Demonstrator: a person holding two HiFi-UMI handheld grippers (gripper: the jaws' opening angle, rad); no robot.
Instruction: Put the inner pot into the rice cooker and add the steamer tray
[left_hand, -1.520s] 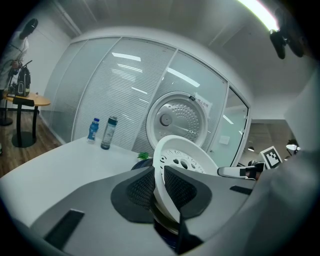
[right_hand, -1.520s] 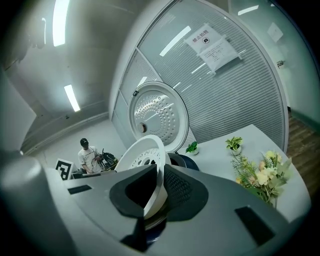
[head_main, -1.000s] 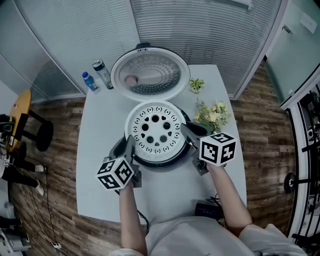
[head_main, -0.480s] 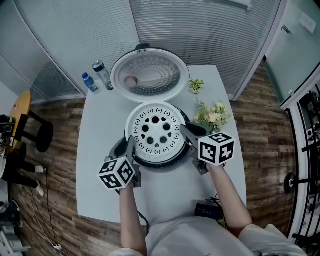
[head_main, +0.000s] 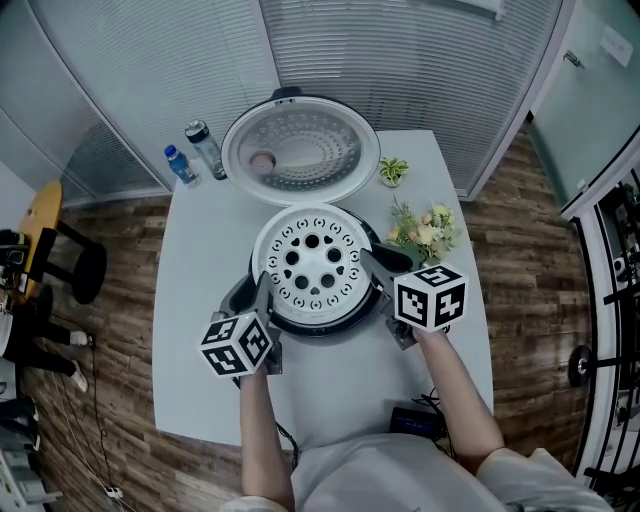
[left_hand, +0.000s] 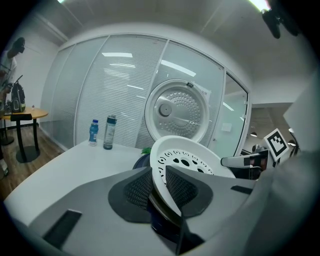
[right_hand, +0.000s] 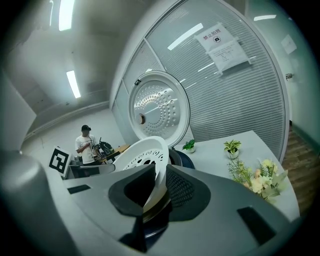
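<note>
The white perforated steamer tray (head_main: 313, 262) lies level on top of the dark rice cooker (head_main: 345, 322), whose round lid (head_main: 300, 150) stands open behind it. A metal rim of the inner pot (left_hand: 156, 206) shows just under the tray. My left gripper (head_main: 262, 290) is shut on the tray's near-left rim (left_hand: 185, 160), with both pads against it. At the right rim my right gripper (head_main: 372, 262) has just been opening its jaws. The tray's edge (right_hand: 142, 152) is still between them, and I see no gap at the pads.
A blue bottle (head_main: 180, 163) and a clear bottle (head_main: 205, 148) stand at the table's back left. A small potted plant (head_main: 392, 170) and a flower bunch (head_main: 425, 230) lie right of the cooker. A black device (head_main: 412, 418) sits at the front edge. A person (right_hand: 86, 142) stands far off.
None of the tray, cooker or hands has visibly shifted; only the marker cubes have rolled very slightly.
</note>
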